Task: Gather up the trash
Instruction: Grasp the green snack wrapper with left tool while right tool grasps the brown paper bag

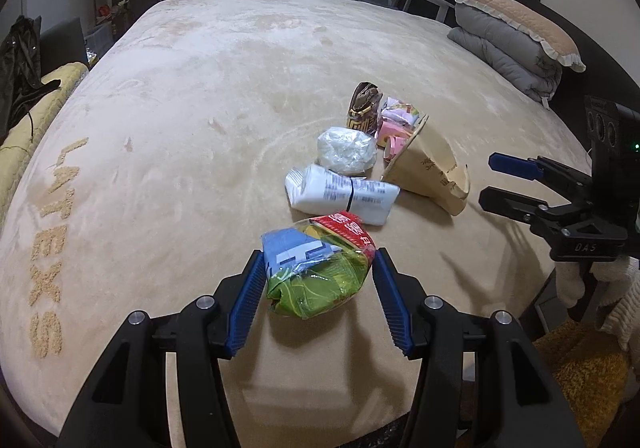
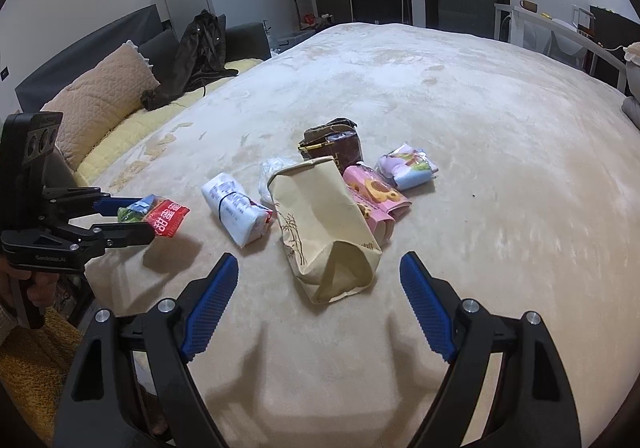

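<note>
- Left gripper (image 1: 318, 280): jaws pinched on the green-and-red snack wrapper (image 1: 320, 268), which hangs off the bed cover (image 1: 180, 107) with its shadow beneath. Judged light, crinkly and slippery; it is gripped across the middle, where the film bunches.
- Right gripper (image 2: 320, 300): jaws spread wide, nothing between them, poised just short of the paper bag (image 2: 324, 224).
- Paper bag: tan, lying on its side, mouth toward the right gripper. Judged light, creasing easily; best taken by one rim of the mouth.
- White packet (image 1: 340, 193): banded with a black elastic, between wrapper and bag. Soft; grip at the band.
- Clear plastic wad (image 1: 346, 149): behind the packet. Very light, springy.
- Pink box (image 2: 376, 195): touching the bag's far side. Judged stiffer card; squeeze the flat faces.
- Pastel pouch (image 2: 408, 167): beside the box.
- Brown carton (image 2: 332, 143): farthest, crumpled, upright.
</note>
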Tool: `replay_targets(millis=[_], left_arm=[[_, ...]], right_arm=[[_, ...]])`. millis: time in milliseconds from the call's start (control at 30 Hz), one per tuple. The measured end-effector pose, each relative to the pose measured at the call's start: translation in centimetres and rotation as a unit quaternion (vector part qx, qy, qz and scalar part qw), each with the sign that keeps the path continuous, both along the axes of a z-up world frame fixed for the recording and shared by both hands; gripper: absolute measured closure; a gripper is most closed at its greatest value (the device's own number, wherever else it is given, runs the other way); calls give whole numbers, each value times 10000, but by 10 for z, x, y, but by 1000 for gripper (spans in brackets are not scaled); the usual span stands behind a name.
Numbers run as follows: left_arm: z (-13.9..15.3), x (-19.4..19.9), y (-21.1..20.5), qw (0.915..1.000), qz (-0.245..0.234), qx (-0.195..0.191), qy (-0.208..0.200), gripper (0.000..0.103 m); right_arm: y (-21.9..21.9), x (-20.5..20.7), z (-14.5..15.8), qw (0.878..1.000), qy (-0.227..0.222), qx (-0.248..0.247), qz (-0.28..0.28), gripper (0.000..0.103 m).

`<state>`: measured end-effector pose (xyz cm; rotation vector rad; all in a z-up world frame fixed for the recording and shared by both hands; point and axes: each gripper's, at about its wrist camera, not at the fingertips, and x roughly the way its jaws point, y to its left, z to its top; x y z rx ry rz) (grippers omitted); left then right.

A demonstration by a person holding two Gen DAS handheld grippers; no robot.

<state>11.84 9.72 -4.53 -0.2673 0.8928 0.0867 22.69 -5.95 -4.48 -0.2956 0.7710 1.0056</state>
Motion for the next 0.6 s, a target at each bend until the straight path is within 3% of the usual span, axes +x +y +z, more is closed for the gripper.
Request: replay_targets(millis=[600], left_arm=[[16, -26, 6, 9996, 51, -64, -277, 49]], right_arm=[[42, 4, -10, 9973, -730, -78, 24, 22]])
